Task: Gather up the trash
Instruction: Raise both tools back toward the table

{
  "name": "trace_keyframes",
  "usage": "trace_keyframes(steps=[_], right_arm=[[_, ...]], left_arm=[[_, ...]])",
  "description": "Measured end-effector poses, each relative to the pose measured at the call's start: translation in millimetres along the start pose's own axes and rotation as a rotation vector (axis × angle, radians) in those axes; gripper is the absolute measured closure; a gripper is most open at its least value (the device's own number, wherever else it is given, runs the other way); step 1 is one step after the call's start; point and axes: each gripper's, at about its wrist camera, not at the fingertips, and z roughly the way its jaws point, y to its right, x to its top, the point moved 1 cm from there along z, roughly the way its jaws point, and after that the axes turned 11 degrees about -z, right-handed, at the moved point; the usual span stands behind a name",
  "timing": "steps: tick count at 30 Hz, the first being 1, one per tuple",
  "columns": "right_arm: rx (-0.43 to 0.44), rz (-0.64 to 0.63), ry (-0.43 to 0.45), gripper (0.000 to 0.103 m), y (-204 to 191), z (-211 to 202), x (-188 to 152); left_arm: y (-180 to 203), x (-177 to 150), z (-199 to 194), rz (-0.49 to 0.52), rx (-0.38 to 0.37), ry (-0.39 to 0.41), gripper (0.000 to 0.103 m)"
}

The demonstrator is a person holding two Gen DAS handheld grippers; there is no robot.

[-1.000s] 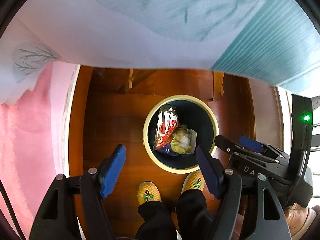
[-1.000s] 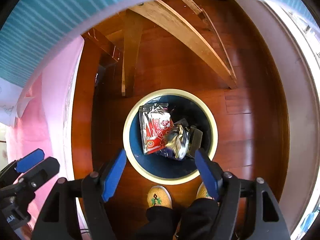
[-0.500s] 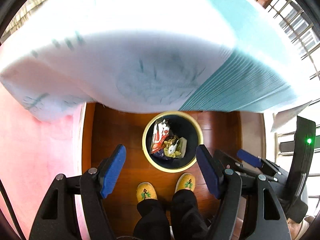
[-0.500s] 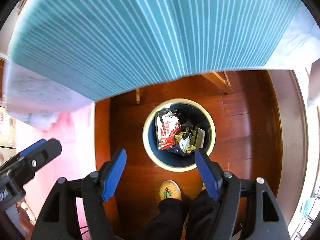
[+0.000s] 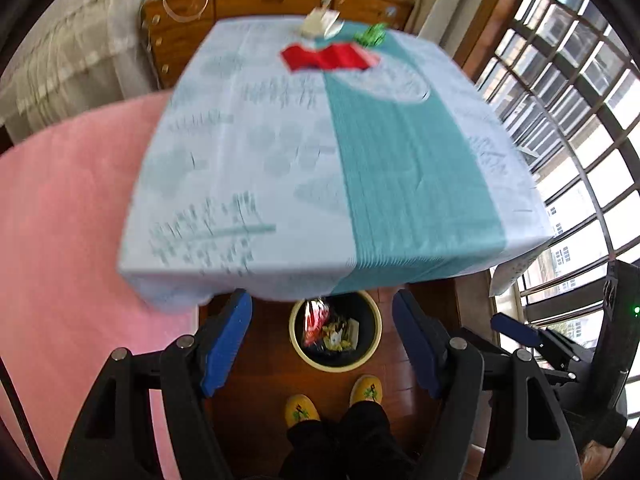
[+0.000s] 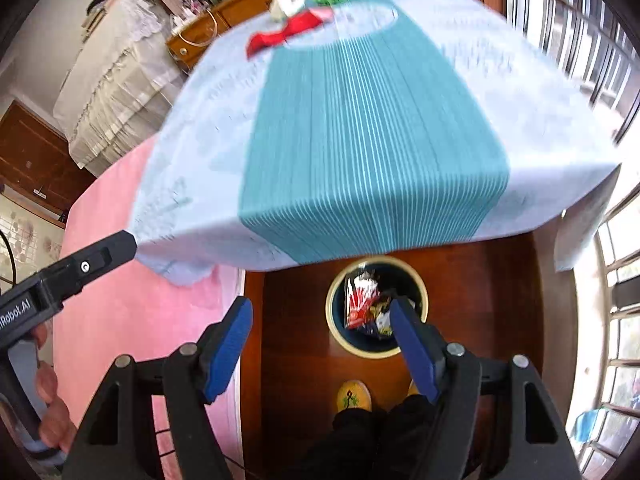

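Three scraps wait at the far end of the table (image 5: 400, 168): a red wrapper (image 5: 326, 57) lying flat nearest the person, a whitish crumpled piece (image 5: 320, 24) just behind it, and a green scrap (image 5: 372, 34) to its right near the far edge. From where I stand, the sensible way to do this step is to carry a claw well forward over the cloth, come down on the red wrapper first since it is closest, and pinch it at a raised fold so the cloth is not caught with it. The left claw (image 5: 322, 340) is held low at the near edge of the table, fingers spread wide with nothing between them, tilted so it looks both across the tabletop and down at the bin (image 5: 298, 344) on the wooden floor. The right claw (image 6: 322, 342) sits just beside it in much the same pose, also spread and empty, its right finger (image 6: 412, 344) overlapping the bin, which already holds wrappers. Both views are blurred, so the scraps' exact shapes are hard to tell.
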Motion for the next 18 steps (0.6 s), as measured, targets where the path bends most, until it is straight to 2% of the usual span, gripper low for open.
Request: trace_keyframes(steps=[4, 14, 18], right_arm=[[-0.021, -0.023, 0.044, 0.031, -11, -29, 15], [-0.128, -0.147, 0.167, 0.031, -48, -92, 58], [-0.186, -0.175, 0.226, 0.031, -56, -115, 77]], left_arm=[[6, 19, -33, 0.037, 0.084, 0.065, 0.032], [13, 56, -89, 0.104, 0.040, 0.142, 0.032], [21, 70, -100, 0.142, 0.002, 0.124, 0.032]])
